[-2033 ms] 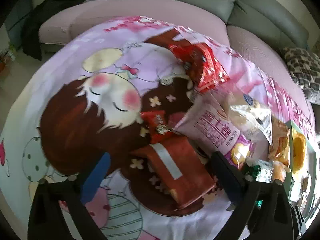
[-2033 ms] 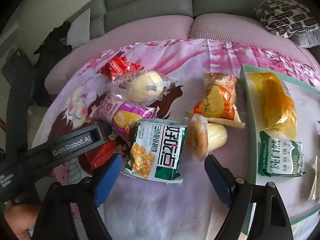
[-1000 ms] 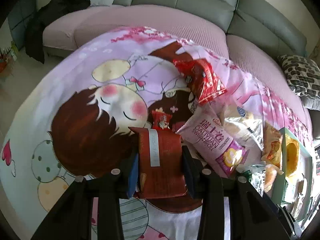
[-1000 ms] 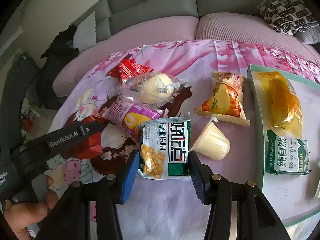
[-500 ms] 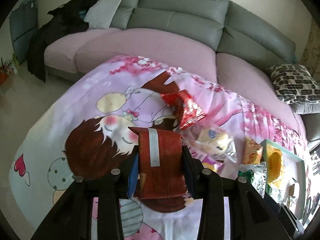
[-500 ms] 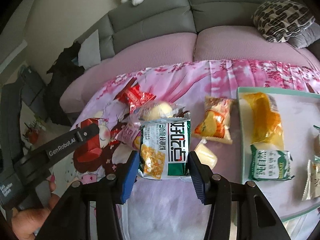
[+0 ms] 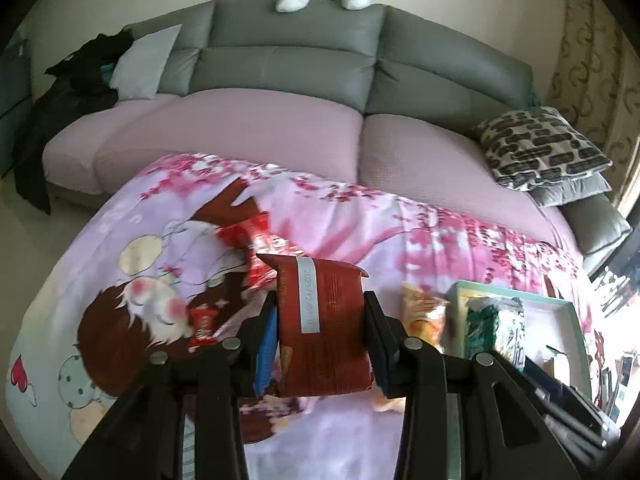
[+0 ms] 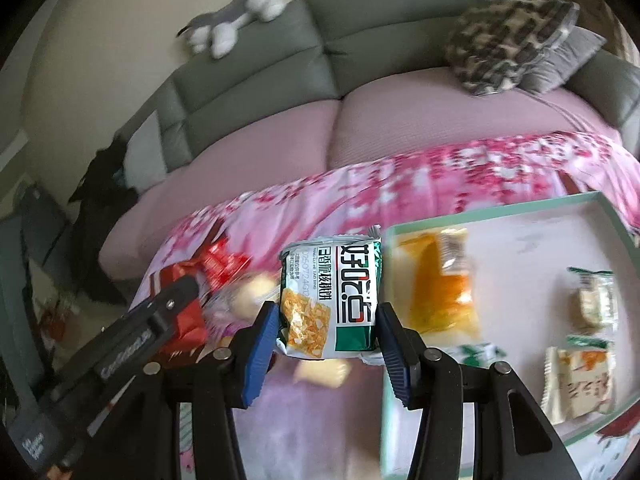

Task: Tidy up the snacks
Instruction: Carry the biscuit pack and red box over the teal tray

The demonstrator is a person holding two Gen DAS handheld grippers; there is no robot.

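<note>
Left wrist view: your left gripper (image 7: 320, 340) is clamping a dark red snack packet (image 7: 322, 328) between its narrowed blue pads, the packet hanging clear above the cartoon-print blanket (image 7: 132, 272). A small red candy (image 7: 202, 322) is lying on the blanket at left, a bright red bag (image 7: 256, 248) is sitting just behind your packet, and an orange packet (image 7: 424, 312) is lying beside the green-rimmed tray (image 7: 572, 312) at right.

Right wrist view: your right gripper (image 8: 326, 334) is squeezing a green-and-white snack packet (image 8: 334, 296), jaws partly closed on its sides, off the blanket and just left of the tray's (image 8: 612, 208) near corner. An orange bun packet (image 8: 436, 284) and small biscuit packs (image 8: 576, 376) are lying inside the tray.
</note>
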